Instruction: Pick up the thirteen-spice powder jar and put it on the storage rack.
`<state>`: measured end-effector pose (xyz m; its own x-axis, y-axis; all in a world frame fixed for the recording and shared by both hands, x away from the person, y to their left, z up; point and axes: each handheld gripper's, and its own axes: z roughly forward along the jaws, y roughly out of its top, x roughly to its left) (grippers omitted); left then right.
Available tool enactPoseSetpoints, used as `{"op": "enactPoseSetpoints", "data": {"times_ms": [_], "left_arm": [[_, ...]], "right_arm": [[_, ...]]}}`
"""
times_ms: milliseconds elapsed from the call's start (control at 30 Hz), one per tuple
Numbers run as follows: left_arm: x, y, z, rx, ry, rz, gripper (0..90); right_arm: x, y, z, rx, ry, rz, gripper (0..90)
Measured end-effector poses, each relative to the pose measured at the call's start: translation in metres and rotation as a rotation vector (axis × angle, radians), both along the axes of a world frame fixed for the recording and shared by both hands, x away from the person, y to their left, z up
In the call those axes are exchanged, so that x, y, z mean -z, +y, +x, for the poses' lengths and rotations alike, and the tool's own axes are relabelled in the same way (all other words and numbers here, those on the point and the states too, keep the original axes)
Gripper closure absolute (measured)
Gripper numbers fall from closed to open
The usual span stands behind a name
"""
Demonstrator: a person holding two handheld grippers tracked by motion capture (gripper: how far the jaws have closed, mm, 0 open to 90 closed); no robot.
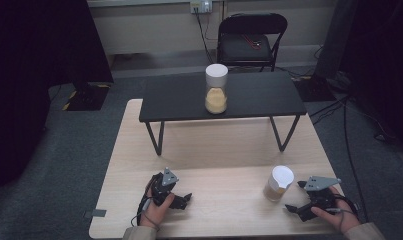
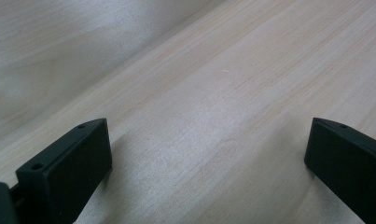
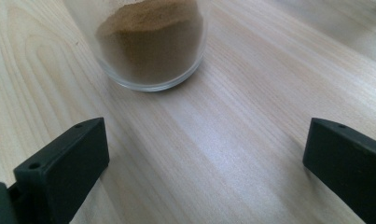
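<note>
Jars of powder mark the scene: a small glass jar (image 1: 278, 183) with a white lid stands on the light wooden table (image 1: 214, 150), holding brown powder in its lower part. The right gripper (image 1: 295, 196) lies on the table just beside this jar, to the jar's right and a little nearer the person, held by the person's right hand (image 1: 334, 210). Its jaws stand wide apart with nothing between them, and they point toward the jar. In the right gripper view the jar's rounded glass base (image 3: 153, 46) sits ahead of the jaws and toward the left one, apart from both, with bare wood in the gap.

The left gripper (image 1: 181, 199) rests on the table well to the left of the small jar, gripped by the person's left hand (image 1: 154, 207); a grey three-cornered plate (image 1: 169, 177) shows on top of it. In the left gripper view its jaws are likewise spread wide, with plain wood grain between them and nothing held.

Beyond the small jar, at the far side of the wooden table, stands a low black table (image 1: 224, 97) on slanted metal legs. A taller white-lidded jar (image 1: 216, 88) with paler yellow powder stands near its middle. Behind that, a black folding chair (image 1: 251, 40) stands on the floor by the wall.
</note>
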<state>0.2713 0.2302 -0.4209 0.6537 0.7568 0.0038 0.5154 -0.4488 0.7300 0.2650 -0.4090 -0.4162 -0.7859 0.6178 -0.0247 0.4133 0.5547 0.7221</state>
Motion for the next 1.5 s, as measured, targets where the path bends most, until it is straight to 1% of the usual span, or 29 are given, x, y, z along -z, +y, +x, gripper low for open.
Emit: {"op": "enactPoseSetpoints", "data": {"times_ms": [467,600,667,700,900,1000,1233,1300,1433,1500], "left_arm": [[0.0,0.0,0.0,0.0,0.0,0.0,0.0],[0.0,0.0,0.0,0.0,0.001,0.0,0.0],[0.0,0.0,0.0,0.0,0.001,0.0,0.0],[0.0,0.0,0.0,0.0,0.001,0.0,0.0],[0.0,0.0,0.0,0.0,0.0,0.0,0.0],[0.0,0.0,0.0,0.0,0.0,0.0,0.0],[0.0,0.0,0.0,0.0,0.0,-0.001,0.0],[0.0,0.0,0.0,0.0,0.0,-0.001,0.0],[0.0,0.0,0.0,0.0,0.0,-0.001,0.0],[0.0,0.0,0.0,0.0,0.0,-0.001,0.0]], "right_arm": [[0.0,-0.002,0.002,-0.011,0.004,0.003,0.0],[-0.004,-0.001,0.004,-0.023,0.019,-0.007,0.0],[-0.004,-0.001,0.005,-0.024,0.019,-0.006,0.4],[-0.005,-0.001,0.005,-0.027,0.021,-0.002,1.8],[-0.009,-0.003,0.003,-0.029,0.0,0.039,1.5],[-0.012,-0.001,0.003,-0.031,-0.008,0.043,1.3],[-0.017,0.004,0.008,-0.048,-0.023,0.088,1.2],[-0.016,0.004,0.01,-0.052,-0.021,0.116,1.1],[-0.018,0.006,0.014,-0.06,-0.026,0.135,1.0],[-0.018,0.008,0.017,-0.077,-0.03,0.147,1.0]]}}
